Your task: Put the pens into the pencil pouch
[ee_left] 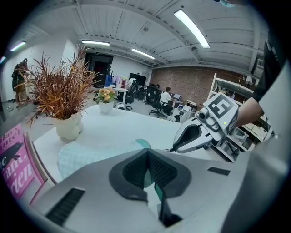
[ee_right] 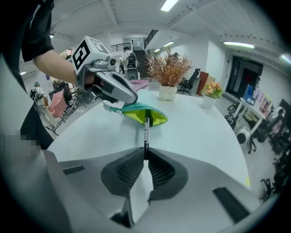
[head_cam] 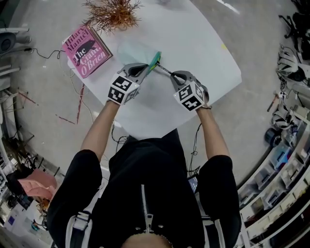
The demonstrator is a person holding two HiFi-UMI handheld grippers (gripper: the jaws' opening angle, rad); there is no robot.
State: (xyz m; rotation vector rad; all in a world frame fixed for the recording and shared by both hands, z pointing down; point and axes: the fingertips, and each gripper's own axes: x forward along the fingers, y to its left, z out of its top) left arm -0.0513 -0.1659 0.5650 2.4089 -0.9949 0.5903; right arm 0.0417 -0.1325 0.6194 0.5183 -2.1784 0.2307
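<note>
Beyond the pouch (ee_right: 136,111), a pink book (head_cam: 86,51) sits near a dried plant (head_cam: 112,13).

Open office, swivel chairs (ee_left: 158,105), brick wall (ee_left: 188,84)

The pouch (ee_right: 154,119) is teal with a yellow-green lining. The pen (ee_right: 146,133) is black with a pale band. The book (head_cam: 86,51), left of the pouch, is pink.

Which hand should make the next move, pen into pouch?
Right. The right gripper is shut on the pen, whose tip sits at the open mouth of the pouch. The left gripper is busy pinching the pouch's edge, so it probably should keep holding.
</note>
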